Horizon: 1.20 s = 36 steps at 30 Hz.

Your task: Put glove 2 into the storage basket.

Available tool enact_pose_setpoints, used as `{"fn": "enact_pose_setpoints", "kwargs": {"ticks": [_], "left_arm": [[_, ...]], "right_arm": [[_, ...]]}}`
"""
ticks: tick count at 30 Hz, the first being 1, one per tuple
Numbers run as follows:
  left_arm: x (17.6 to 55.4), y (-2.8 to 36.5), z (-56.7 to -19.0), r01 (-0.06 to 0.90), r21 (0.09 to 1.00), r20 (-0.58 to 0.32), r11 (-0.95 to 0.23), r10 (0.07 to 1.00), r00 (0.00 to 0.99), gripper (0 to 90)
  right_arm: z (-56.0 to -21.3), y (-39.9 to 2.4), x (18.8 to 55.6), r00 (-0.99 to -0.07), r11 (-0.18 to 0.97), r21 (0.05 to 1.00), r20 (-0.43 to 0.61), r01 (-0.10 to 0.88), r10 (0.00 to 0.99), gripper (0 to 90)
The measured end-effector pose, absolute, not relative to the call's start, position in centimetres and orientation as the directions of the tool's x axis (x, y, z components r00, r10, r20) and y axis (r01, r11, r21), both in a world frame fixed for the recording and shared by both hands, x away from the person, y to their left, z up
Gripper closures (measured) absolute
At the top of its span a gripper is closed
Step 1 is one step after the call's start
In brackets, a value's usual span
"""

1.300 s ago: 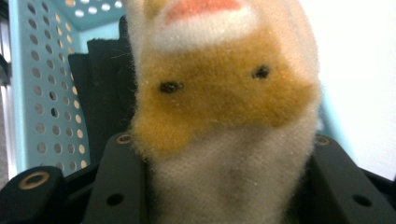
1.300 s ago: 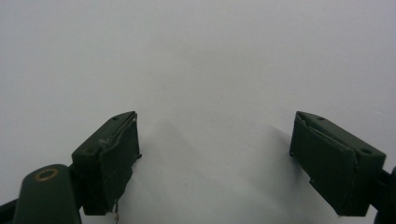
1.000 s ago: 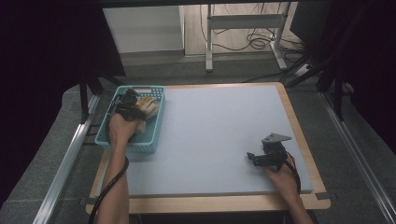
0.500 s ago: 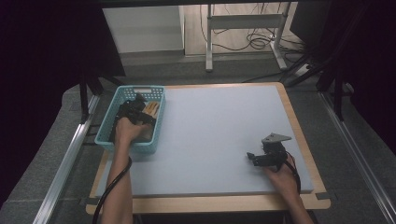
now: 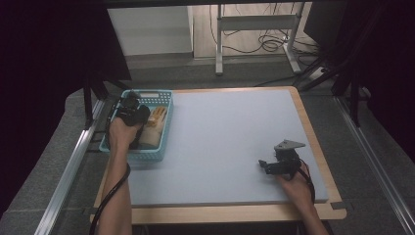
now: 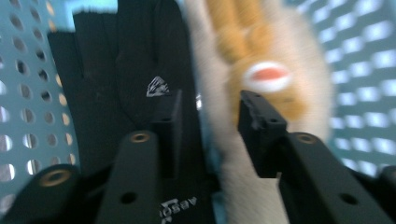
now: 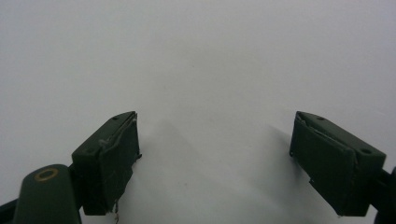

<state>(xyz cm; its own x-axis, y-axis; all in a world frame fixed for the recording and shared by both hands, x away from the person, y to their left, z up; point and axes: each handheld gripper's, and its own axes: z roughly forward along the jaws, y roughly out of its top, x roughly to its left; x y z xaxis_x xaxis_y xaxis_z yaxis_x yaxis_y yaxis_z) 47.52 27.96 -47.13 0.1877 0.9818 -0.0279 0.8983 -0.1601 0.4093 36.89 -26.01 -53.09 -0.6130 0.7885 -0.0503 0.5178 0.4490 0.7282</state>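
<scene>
While left gripper (image 6: 208,109) sits in blue basket (image 5: 147,156) at desk (image 5: 230,127) left edge: fingers just drawn near-together over seam of black glove (image 6: 130,60) and cream glove (image 6: 261,70); pinch unclear. Gloves lengthwise, straight ahead. Right gripper (image 7: 215,154) spread, well apart.

Lab recording station. A padded table (image 5: 230,147) stands inside black curtains (image 5: 44,44). Aluminium rails (image 5: 63,176), floor cables (image 5: 254,41) and a metal stand (image 5: 254,24) surround it.
</scene>
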Motion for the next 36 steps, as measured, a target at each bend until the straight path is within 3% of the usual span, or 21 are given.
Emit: {"fn": "enact_pose_setpoints", "kwargs": {"ticks": [6,8,19,31,36], "left_arm": [[48.4,27.0,-49.0,0.909,0.391,-0.130,-0.147,0.968,0.213,71.0],[48.4,26.8,-48.8,0.907,0.388,-0.111,-0.161,0.969,0.220,71.1],[47.3,28.4,-47.8,0.882,0.452,-0.120,-0.136,0.970,0.212,50.5],[45.9,29.8,-46.7,0.857,0.501,-0.099,-0.121,0.976,0.196,37.2],[45.1,30.4,-45.9,0.829,0.549,-0.129,-0.103,0.970,0.205,31.1]], "right_arm": [[-53.1,-26.0,36.9,-0.613,0.449,0.728,-0.050,0.518,0.788,15.4],[-53.1,-26.0,36.9,-0.613,0.449,0.728,-0.050,0.518,0.788,15.4],[-53.1,-26.0,36.9,-0.613,0.448,0.729,-0.050,0.518,0.789,15.4],[-53.1,-26.0,36.9,-0.613,0.449,0.729,-0.050,0.517,0.788,15.4],[-53.1,-26.0,36.9,-0.613,0.448,0.729,-0.050,0.517,0.789,15.4]]}}
